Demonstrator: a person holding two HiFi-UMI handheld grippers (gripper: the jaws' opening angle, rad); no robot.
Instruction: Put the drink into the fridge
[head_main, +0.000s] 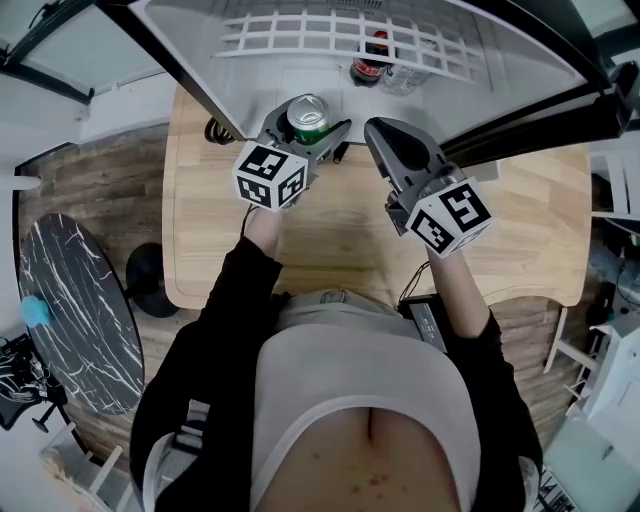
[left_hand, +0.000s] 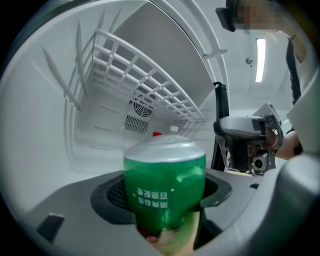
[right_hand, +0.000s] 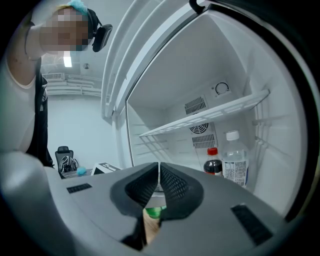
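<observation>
The left gripper (head_main: 308, 128) is clamped on a green drink can (left_hand: 164, 180), its dark padded jaws pressing the can's two sides below the silver top. The can stands upright in the grip, above the far edge of the wooden tabletop (head_main: 340, 240), just in front of the open fridge (right_hand: 175, 85) and not yet inside it.

The right gripper (right_hand: 159, 182) is closed, its ribbed pads meeting at the front with nothing between them. It hangs beside the left one, also over the far part of the tabletop, pointing at the fridge's mouth. From the left gripper view it shows to the right of the can, a hand behind it.

Inside the fridge, a white wire shelf (right_hand: 210, 117) spans the compartment with nothing visible on it. Below it, on the fridge floor toward the right wall, two bottles stand upright and just beside each other: a dark cola bottle (right_hand: 213, 162) with a red cap and a clear water bottle (right_hand: 234, 160) with a white cap. A round vent grille sits in the back wall behind them.
</observation>
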